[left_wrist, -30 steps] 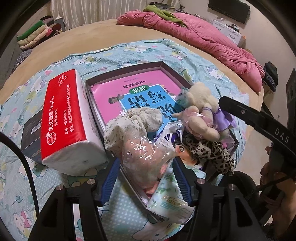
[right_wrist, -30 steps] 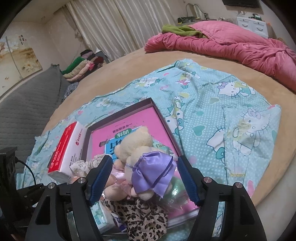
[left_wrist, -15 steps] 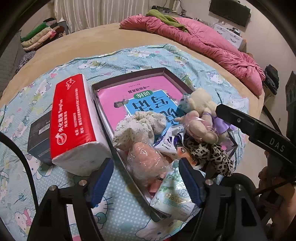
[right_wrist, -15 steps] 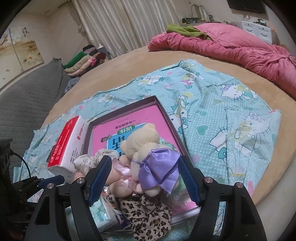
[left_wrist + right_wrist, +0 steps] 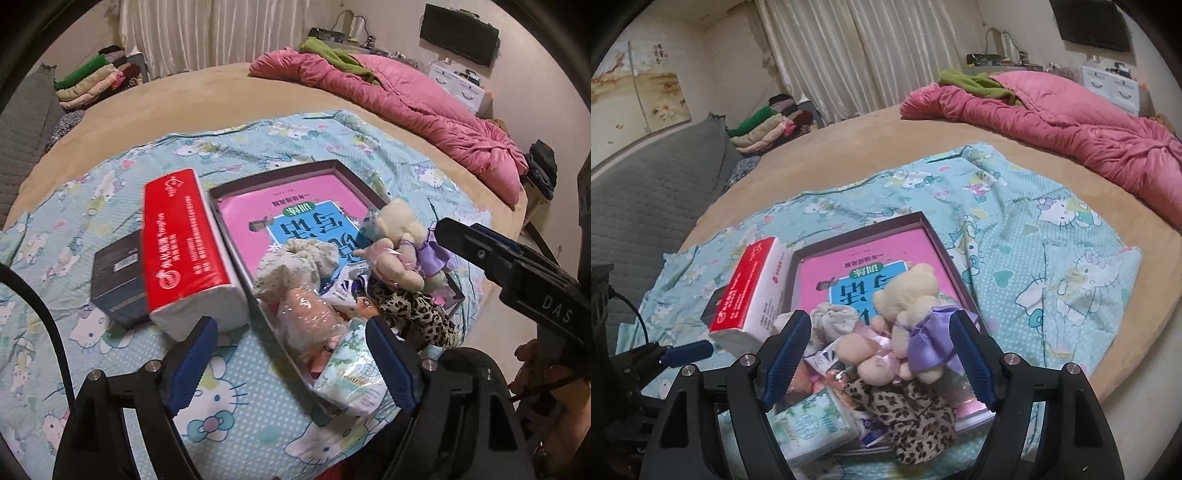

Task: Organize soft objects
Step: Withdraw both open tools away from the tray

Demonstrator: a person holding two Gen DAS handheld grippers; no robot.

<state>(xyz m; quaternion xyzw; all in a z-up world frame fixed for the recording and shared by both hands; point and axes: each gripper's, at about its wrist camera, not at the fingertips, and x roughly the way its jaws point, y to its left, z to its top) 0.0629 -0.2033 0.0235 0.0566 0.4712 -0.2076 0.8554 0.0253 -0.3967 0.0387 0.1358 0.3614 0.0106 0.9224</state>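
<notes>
Soft toys and pouches sit heaped at the near end of the shallow box on the cartoon-print sheet. Both claws hang above the heap, empty: the left gripper has just been spreading its jaws, with the plastic-wrapped bundle loose below them, and the right gripper has just been widening around nothing. Overhanging the box's edge, the slick tissue pouch could slide off, I judge. The plush bear looks fuzzy, its purple skirt satiny, the leopard cloth limp.
</notes>
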